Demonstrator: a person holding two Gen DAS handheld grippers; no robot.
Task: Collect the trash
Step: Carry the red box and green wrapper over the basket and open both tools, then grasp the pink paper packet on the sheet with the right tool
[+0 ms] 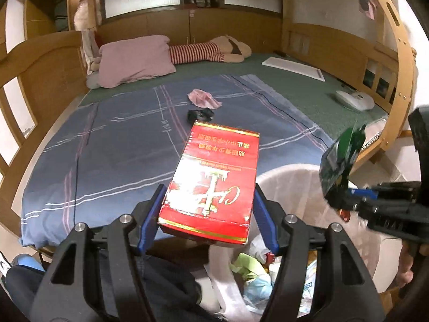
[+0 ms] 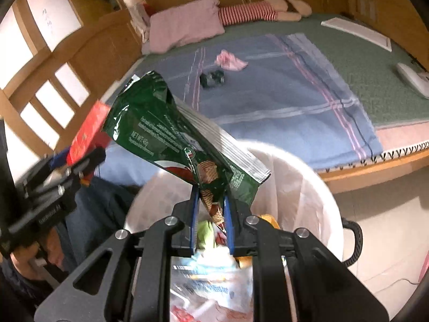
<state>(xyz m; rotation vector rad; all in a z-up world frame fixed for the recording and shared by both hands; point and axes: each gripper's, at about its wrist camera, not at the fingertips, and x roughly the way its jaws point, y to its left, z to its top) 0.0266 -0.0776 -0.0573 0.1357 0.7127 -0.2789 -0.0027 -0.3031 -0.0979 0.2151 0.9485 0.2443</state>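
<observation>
While each hand-held gripper pinches trash, red box (image 1: 211,185) and chip bag (image 2: 182,145) overhang the bin's rim (image 2: 308,171).

Warm, fairly dim indoor light from above. Heavy fisheye bending at the edges, with black vignette in the corners. Glare on the white bin liner (image 2: 292,187) and on the green chip bag (image 2: 171,134), blown out on the pale panels at the left. Motion blur on the trash inside the bin and on the right gripper (image 1: 346,204). Soft focus on the far pillow (image 1: 134,59).
</observation>
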